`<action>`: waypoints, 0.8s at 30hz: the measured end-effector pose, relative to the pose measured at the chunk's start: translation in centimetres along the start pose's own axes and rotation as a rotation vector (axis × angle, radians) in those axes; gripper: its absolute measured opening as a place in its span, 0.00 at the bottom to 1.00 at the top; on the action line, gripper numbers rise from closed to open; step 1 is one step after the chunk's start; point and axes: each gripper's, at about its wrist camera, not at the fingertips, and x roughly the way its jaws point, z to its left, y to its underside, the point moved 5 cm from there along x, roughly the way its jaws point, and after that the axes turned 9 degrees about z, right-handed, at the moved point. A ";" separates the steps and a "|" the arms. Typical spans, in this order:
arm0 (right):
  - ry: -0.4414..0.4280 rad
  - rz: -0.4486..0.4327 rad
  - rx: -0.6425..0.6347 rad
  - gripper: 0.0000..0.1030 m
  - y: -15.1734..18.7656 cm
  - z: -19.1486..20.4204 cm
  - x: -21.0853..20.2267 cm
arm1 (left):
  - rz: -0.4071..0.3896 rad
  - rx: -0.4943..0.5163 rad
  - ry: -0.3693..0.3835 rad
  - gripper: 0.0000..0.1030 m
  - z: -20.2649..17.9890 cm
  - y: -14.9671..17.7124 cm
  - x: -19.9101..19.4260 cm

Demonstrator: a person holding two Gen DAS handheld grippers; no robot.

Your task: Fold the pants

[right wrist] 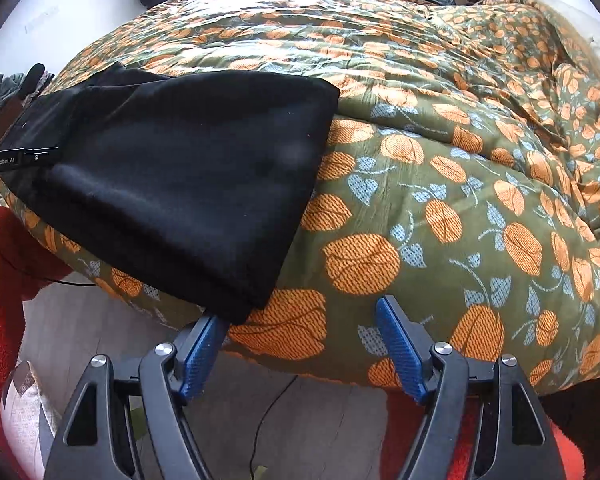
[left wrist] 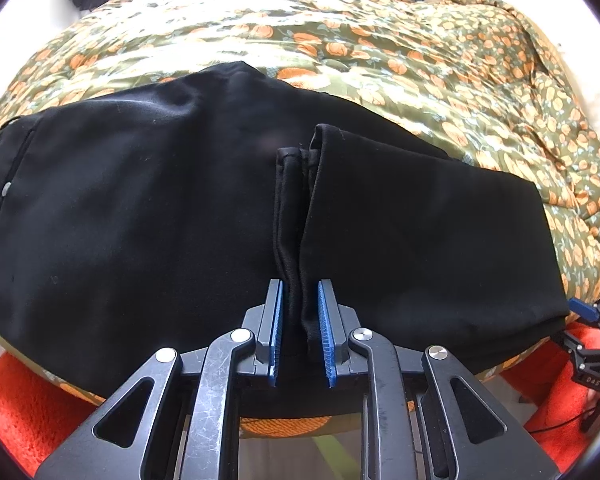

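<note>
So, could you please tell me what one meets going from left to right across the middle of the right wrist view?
The edge of the other tongs' black body → the folded black pants → the green quilt with orange fruit print.

Black pants, folded over, flat on the floral bedspread

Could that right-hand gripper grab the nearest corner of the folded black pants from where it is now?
Probably yes. The right gripper stands open, and the near corner of the folded black fabric pants lies just beside its left blue finger. Nothing covers that corner; only a small sideways shift seems needed.
</note>
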 end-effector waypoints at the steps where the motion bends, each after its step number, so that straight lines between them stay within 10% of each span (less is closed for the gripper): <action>1: -0.012 -0.015 -0.012 0.70 0.0 0.3 -0.7 | 0.001 -0.001 0.003 0.18 0.0 0.0 0.0; 8: -0.254 -0.278 -0.084 0.70 -2.8 4.0 -7.6 | 0.002 -0.012 0.018 0.20 0.2 -0.1 0.1; 14: -0.351 -0.082 0.024 0.71 -3.9 4.4 0.8 | 0.006 -0.005 0.019 0.24 0.0 0.0 0.1; 21: -0.314 -0.220 -0.025 0.70 -3.3 4.6 -1.8 | 0.021 -0.012 0.077 0.75 -1.2 0.5 -0.7; 24: -0.305 -0.246 -0.016 0.71 -3.1 4.5 -2.2 | 0.013 -0.017 0.077 0.79 -1.6 0.8 -2.1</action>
